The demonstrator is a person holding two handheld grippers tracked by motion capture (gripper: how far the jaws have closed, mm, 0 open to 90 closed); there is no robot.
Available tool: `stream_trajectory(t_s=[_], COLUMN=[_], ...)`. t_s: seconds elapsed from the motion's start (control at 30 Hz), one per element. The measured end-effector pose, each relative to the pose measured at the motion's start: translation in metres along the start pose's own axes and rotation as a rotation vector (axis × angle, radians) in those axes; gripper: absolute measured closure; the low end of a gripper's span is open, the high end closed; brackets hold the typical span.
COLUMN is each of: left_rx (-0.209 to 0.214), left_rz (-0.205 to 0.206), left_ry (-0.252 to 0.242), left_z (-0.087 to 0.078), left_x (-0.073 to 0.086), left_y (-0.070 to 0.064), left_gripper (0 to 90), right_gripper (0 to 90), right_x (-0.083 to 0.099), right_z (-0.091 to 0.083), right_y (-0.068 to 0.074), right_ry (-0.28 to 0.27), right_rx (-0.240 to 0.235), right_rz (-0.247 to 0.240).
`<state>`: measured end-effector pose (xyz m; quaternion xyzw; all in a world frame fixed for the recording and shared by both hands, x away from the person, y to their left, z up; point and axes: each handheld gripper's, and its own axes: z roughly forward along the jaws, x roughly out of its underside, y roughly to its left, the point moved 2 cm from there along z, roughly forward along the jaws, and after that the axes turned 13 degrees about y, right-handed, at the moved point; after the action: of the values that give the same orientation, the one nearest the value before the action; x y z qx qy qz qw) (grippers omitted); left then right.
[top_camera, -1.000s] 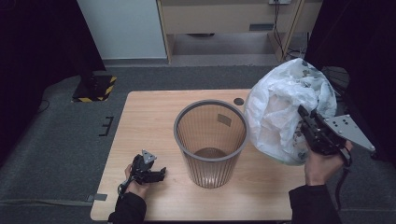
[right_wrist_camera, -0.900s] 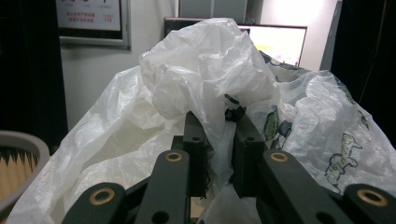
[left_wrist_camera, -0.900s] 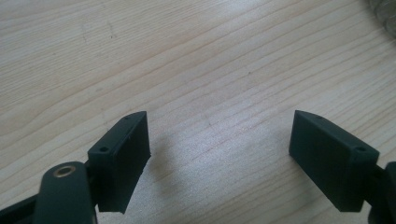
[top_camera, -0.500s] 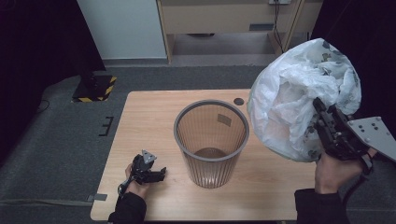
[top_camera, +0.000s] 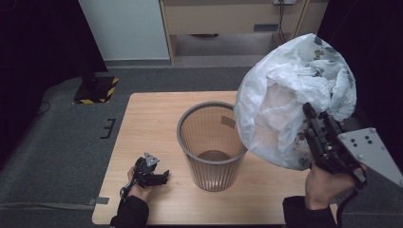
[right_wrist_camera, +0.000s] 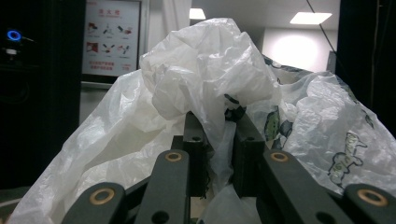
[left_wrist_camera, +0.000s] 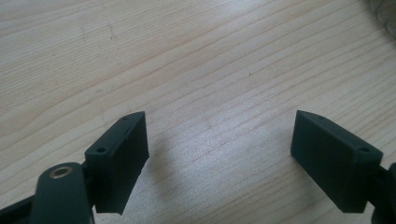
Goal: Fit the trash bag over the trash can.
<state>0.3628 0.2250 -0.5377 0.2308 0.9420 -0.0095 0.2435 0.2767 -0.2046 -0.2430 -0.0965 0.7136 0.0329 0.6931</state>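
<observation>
Wood-grain table [top_camera: 157, 118] under the high view, grey floor around it, a cabinet beyond. My right gripper [right_wrist_camera: 218, 135] has its jaws clamped on a fold of the white plastic bag [top_camera: 294, 99], which billows in the air above the table's right side, its lower left part overlapping the basket's rim. My left gripper [left_wrist_camera: 219, 144] rests on the near left of the table, jaws spread wide over bare wood, holding nothing. Between them stands the grey mesh wastebasket [top_camera: 212, 142], upright, with nothing I can make out inside. Bare wood lies all around the left gripper.
</observation>
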Motion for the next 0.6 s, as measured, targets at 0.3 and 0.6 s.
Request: stream_trajectory(t_s=[0.3,0.6], left_rx=[-0.001,0.001], left_rz=[0.003,0.004], left_ry=[0.000,0.001], left_z=[0.000,0.000], left_x=[0.000,0.000], left_y=[0.000,0.000], left_gripper=[18.5,18.5], right_gripper=[78.7,78.6], right_x=[0.000,0.006], right_z=[-0.009,-0.008], right_y=[0.038,0.070], right_ry=[-0.021,-0.026], right_rx=[-0.033,-0.082], right_rz=[-0.008,0.009])
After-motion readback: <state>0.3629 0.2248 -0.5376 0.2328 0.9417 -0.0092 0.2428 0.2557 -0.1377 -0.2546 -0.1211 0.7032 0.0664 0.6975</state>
